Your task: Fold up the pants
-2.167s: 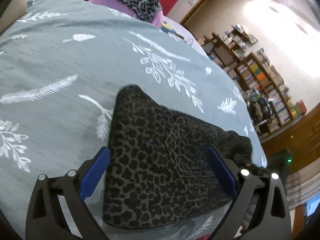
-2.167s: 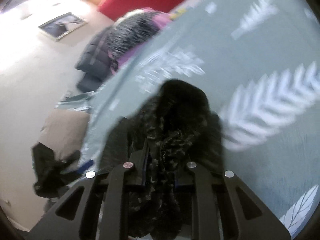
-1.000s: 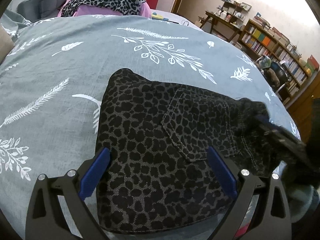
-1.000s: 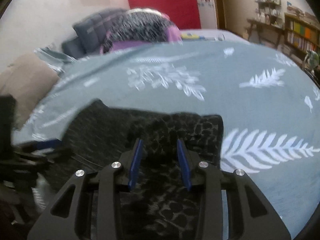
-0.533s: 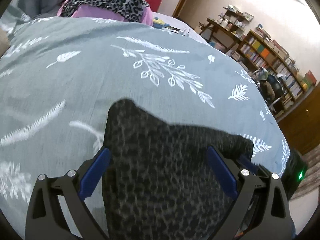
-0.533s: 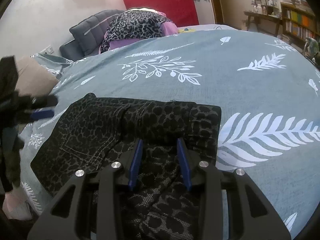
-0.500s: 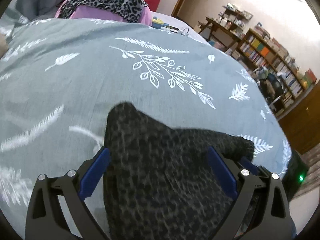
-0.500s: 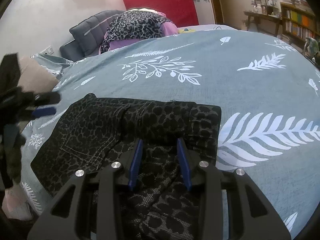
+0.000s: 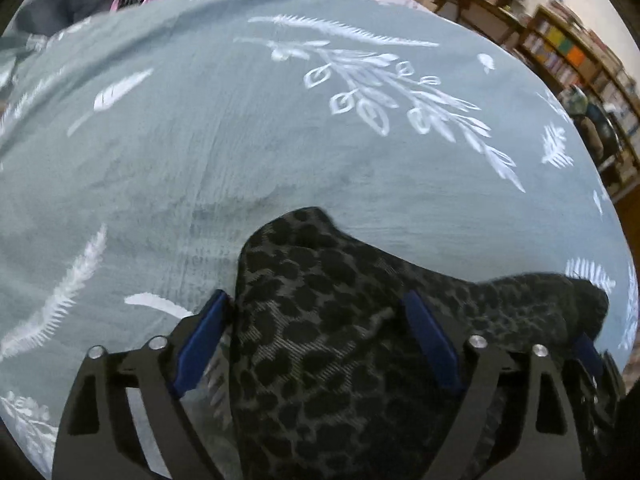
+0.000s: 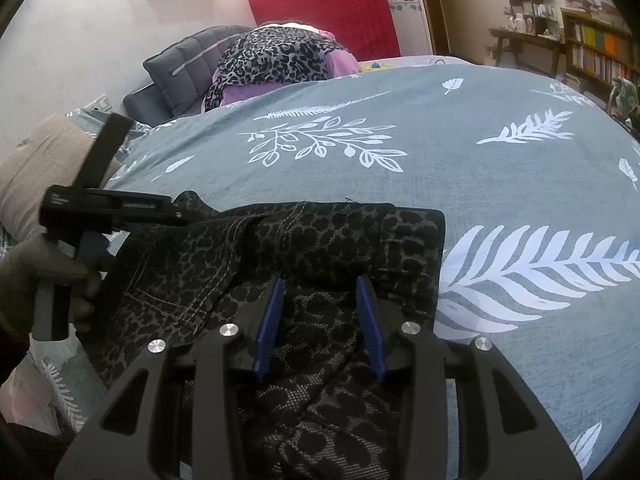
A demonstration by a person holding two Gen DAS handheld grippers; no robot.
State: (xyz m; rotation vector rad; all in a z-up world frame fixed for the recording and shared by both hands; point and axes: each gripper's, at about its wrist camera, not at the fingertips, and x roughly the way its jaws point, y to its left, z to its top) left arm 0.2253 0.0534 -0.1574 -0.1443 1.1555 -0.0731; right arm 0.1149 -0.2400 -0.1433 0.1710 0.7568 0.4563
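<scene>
The dark leopard-print pants (image 10: 312, 240) lie folded into a block on the grey leaf-print bedspread (image 10: 440, 148). My right gripper (image 10: 318, 300) is open, its blue pads over the near part of the fabric. My left gripper (image 9: 316, 320) is open wide, its blue pads on either side of the pants' left end (image 9: 340, 320). The left gripper also shows in the right wrist view (image 10: 108, 208), level over the pants' left corner. The pants' underside is hidden.
A pile of leopard and purple clothing (image 10: 276, 64) lies at the head of the bed by a grey pillow (image 10: 188, 68). A beige cushion (image 10: 36, 172) is at left. Bookshelves (image 9: 576, 52) stand beyond the bed's right edge.
My right gripper has opened and let go of the pants, which now lie flat. My left gripper has tilted lower and closer over the pants' left end.
</scene>
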